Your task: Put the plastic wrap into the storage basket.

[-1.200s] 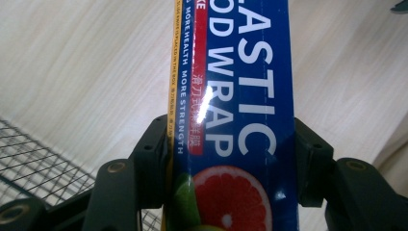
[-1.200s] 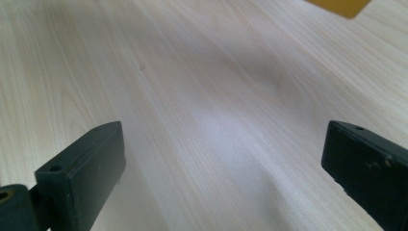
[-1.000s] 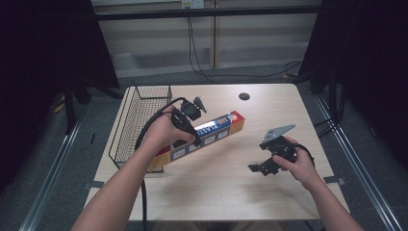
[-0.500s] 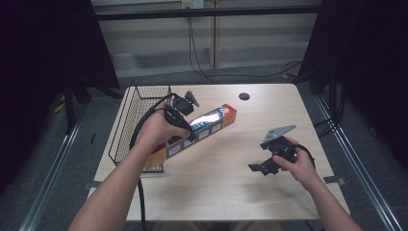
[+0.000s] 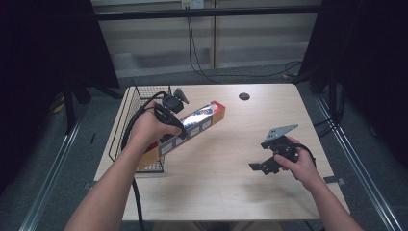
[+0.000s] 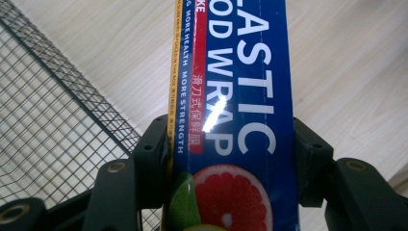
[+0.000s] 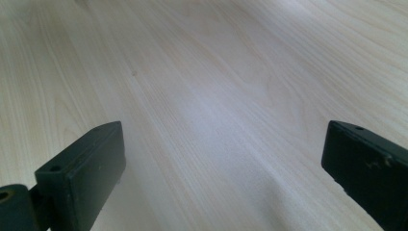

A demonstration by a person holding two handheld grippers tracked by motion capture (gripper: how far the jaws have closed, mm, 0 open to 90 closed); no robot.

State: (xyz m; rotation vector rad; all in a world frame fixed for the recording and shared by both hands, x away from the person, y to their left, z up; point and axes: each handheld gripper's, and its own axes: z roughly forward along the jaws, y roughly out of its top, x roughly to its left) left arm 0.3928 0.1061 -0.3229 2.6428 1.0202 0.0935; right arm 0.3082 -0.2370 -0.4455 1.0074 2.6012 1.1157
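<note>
Fingers [image 6: 149, 159] clamp box [image 6: 231, 120]; label | "PLASTIC FOOD WRAP"; "MORE STRENGTH"

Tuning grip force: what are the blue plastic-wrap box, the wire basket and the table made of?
Long blue plastic-wrap box: likely glossy coated cardboard, going by the sharp edges and bright glare streak. Black wire-mesh basket: thin metal wire, apparently dark-coated. Table: pale wood or wood-look laminate, matte, with visible grain.

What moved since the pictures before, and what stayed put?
The left gripper, shut on the plastic wrap box, has carried it toward the wire basket at the table's left edge; the box's near end now sits over the basket. The right gripper stayed where it was, open above the bare tabletop.
</note>
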